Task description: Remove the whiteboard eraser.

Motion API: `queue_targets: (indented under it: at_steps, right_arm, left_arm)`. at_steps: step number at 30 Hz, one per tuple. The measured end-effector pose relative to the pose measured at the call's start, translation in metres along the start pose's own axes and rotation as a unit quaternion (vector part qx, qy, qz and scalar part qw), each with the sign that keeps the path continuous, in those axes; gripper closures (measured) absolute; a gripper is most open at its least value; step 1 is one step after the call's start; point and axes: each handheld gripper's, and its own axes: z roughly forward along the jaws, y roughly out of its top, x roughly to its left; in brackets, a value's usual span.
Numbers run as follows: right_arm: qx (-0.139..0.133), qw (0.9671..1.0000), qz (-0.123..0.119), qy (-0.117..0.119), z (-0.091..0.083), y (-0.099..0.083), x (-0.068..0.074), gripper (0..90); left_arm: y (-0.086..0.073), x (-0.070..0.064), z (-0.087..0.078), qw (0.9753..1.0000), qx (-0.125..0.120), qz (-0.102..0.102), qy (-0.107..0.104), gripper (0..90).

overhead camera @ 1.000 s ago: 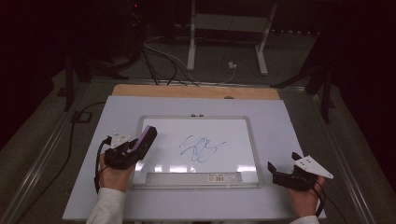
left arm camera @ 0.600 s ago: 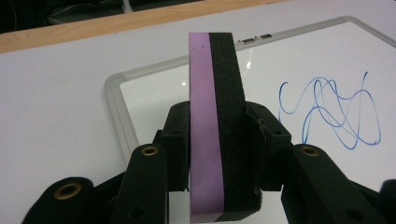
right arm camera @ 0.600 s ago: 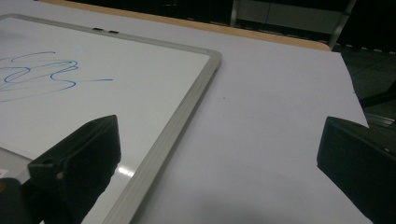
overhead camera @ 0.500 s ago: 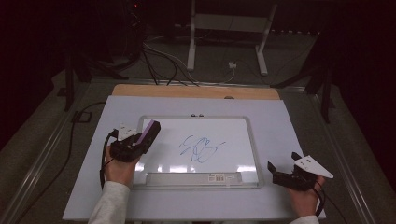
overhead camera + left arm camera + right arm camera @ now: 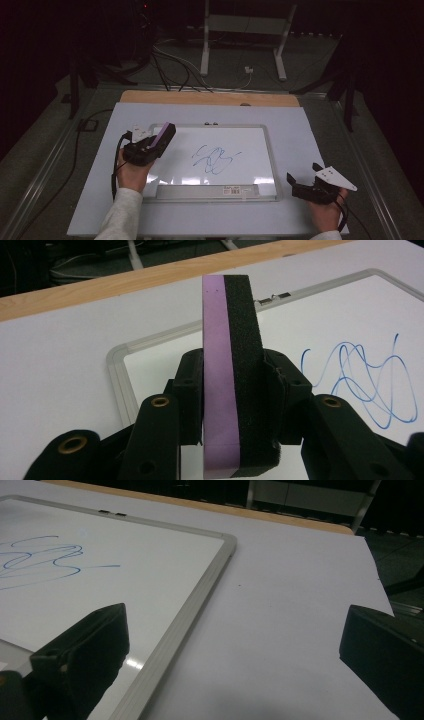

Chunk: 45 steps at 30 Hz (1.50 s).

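My left gripper (image 5: 159,139) clamps the purple-and-black foam eraser (image 5: 232,370); the blue marker scribble (image 5: 215,159) lies to its right, nearer this hand than my spread-jawed right gripper (image 5: 299,186).

The eraser (image 5: 232,375) hides the whiteboard (image 5: 165,347) strip behind the left claw (image 5: 234,390), and its bottom end is cut off by the picture's lower edge. The blue scribble (image 5: 365,385) beside it cannot be read.

Dim lab, floor cables (image 5: 170,67), metal stand (image 5: 245,37), covered worktable (image 5: 310,135)
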Motion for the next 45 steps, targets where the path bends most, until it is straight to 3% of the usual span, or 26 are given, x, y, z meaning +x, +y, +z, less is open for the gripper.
queue_targets:
  at_steps: [23, 31, 45]
  right_arm:
    - [0.002, 1.0, -0.001, 0.002, 0.001, 0.0, 0.0, 0.0]
    - [0.003, 1.0, -0.001, 0.002, 0.002, 0.0, 0.0, 0.0]
    - [0.004, 1.0, -0.002, 0.003, 0.003, 0.0, 0.001, 0.0]
  left_arm:
    - [0.002, -0.009, 0.034, 0.9994, 0.026, 0.019, 0.011, 64.9]
    - [0.002, -0.017, 0.046, 0.9983, 0.037, 0.043, 0.014, 64.9]
    - [0.003, -0.027, 0.061, 0.9966, 0.05, 0.062, 0.019, 64.7]
